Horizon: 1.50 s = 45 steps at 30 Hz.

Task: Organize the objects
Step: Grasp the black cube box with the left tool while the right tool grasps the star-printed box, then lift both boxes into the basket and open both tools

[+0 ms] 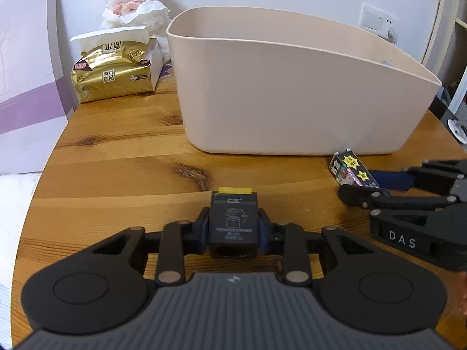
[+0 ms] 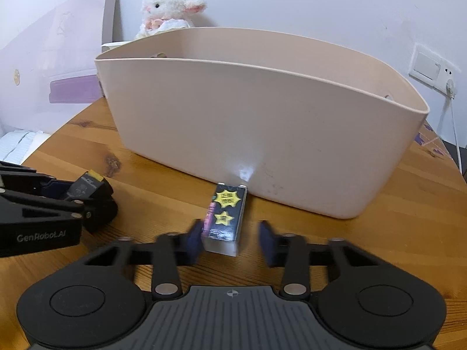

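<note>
The left gripper (image 1: 233,227) is clamped on a small black box (image 1: 234,224) with a yellow end, its blue pads (image 1: 264,233) pressed against both sides of it; from the right wrist view the same box (image 2: 87,185) shows at about nine o'clock, held low over the wooden table (image 1: 116,160), though whether it touches the wood cannot be told.

The right gripper (image 2: 230,240) stands with its fingers apart around a dark packet (image 2: 225,218) printed with yellow starbursts; the left pad (image 2: 195,240) lies just beside the packet's side (contact cannot be judged through the blur), the right pad (image 2: 267,242) clearly apart from it. The packet lies flat on the table, its far end just beside the near wall of the beige tub (image 2: 262,134); in the left wrist view it (image 1: 351,169) sits at three o'clock, just in front of the tub (image 1: 292,93).

The tub fills the twelve o'clock region of both views; its inside is hidden by the near wall.

At ten o'clock in the left view a gold tissue pack (image 1: 113,70) rests on the table, with a white plush lamb (image 1: 137,0) behind it at eleven o'clock; a wall socket (image 1: 379,23) sits at one o'clock.
</note>
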### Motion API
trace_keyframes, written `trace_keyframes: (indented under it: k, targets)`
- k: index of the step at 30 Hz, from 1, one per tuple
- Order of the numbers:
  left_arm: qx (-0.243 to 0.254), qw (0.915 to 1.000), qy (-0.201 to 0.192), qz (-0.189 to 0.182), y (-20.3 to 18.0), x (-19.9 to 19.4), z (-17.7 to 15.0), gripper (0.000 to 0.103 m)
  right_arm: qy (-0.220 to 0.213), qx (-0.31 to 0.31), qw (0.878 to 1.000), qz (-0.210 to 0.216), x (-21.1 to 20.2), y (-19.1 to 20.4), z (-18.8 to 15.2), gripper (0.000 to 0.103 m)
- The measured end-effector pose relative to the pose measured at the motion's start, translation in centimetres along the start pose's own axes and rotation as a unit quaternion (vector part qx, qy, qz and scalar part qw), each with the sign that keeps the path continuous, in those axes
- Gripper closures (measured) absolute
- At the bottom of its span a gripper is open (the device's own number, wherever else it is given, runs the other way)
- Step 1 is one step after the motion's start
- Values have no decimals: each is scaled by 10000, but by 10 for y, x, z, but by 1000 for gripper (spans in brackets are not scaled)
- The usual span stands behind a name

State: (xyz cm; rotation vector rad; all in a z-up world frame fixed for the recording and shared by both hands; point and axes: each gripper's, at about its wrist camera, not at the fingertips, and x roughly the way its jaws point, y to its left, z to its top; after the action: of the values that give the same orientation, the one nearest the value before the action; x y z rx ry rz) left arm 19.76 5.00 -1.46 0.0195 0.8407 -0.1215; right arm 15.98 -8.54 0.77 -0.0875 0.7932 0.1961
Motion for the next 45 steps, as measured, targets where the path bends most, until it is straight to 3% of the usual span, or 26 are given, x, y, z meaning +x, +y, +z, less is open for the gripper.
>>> trace_keyframes:
  k: [9, 16, 27, 35, 39, 45]
  targets:
    - [-141, 9998, -108, -67, 2, -1, -4, 69, 86, -16, 9999, 97, -6, 1, -1, 82]
    - [11, 9994, -313, -133, -5, -20, -4, 69, 13, 97, 9996, 251, -37, -7, -6, 82]
    - [340, 9936, -1066, -135, -25, -75, 34, 69, -925, 102, 9950, 350, -119, -25, 23, 82]
    - [391, 9879, -1499, -57, -33, -87, 81, 69, -1375, 251, 9899, 252, -132, -46, 60, 82]
    - [455, 9883, -1455, 53, -39, -75, 106, 69, -1446, 343, 9886, 229, -124, -54, 80, 82]
    - [503, 9923, -1091, 313, -45, -38, 131, 69, -1249, 500, 9908, 115, -95, -68, 103, 82]
